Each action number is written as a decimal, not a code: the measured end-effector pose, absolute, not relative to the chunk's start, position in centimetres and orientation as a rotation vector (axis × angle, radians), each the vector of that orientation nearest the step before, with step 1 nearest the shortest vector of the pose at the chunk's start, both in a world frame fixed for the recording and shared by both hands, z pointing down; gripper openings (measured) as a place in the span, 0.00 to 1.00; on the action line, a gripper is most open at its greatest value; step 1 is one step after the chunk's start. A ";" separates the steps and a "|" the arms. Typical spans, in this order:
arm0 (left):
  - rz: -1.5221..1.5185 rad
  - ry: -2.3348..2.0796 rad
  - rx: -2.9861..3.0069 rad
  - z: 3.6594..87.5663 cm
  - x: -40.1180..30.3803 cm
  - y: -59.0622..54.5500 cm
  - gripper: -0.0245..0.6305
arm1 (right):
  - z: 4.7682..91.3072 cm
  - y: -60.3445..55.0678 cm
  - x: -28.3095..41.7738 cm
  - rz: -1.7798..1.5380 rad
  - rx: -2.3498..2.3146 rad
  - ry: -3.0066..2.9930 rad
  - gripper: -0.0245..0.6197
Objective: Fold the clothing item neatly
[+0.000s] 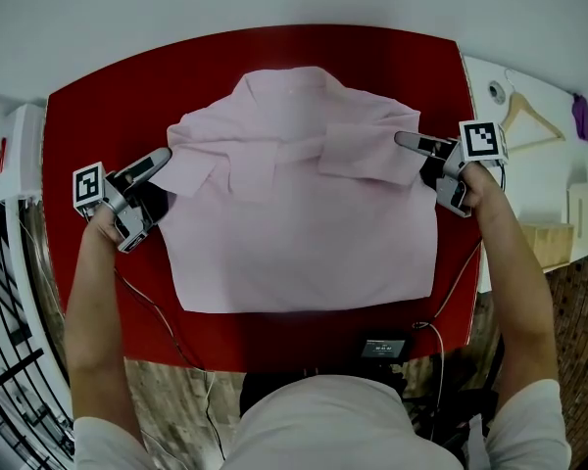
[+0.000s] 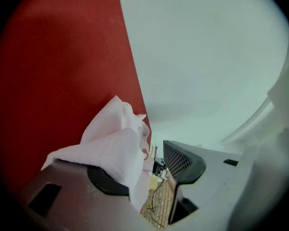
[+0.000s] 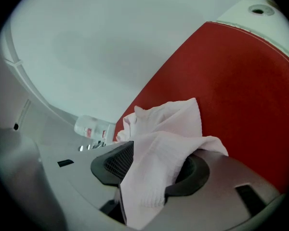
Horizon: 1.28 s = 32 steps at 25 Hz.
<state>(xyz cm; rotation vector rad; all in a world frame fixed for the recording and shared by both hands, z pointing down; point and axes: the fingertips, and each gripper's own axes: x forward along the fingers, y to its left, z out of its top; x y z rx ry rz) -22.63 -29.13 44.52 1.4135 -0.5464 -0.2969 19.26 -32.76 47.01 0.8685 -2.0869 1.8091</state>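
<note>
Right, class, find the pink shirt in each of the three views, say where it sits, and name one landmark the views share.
Head view: pink shirt spread flat mid-picture on the red table, sleeves folded inward.
Left gripper view: a bunched part, low centre, red table at left.
Right gripper view: a bunched part, low centre, red table at right.
Shared landmark: the red table.

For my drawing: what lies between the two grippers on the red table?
A pale pink cloth shirt, spread out from the left gripper to the right gripper, as the head view shows.
</note>
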 end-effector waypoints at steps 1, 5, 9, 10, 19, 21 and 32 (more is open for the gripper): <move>-0.268 -0.534 1.423 44.5 -22.5 -28.7 0.35 | 47.0 -32.5 19.3 1.804 0.863 -2.082 0.33; -0.171 -0.504 1.427 44.8 -22.6 -26.8 0.35 | 47.0 -31.7 19.9 1.797 0.854 -2.062 0.33; -0.101 -0.478 1.437 45.2 -22.5 -25.5 0.35 | 46.9 -30.7 20.5 1.791 0.834 -2.052 0.33; -0.088 -0.474 1.440 45.3 -22.5 -25.2 0.35 | 46.8 -30.4 20.6 1.789 0.826 -2.054 0.33; -0.250 -0.527 1.390 44.6 -24.1 -27.0 0.35 | 45.7 -28.0 20.7 1.814 0.817 -2.102 0.33; -0.265 -0.517 1.362 44.8 -23.6 -27.0 0.35 | 45.4 -27.3 20.2 1.790 0.800 -2.124 0.33; -0.058 -0.445 1.402 46.2 -21.9 -22.1 0.35 | 45.8 -24.7 19.2 1.742 0.795 -2.100 0.33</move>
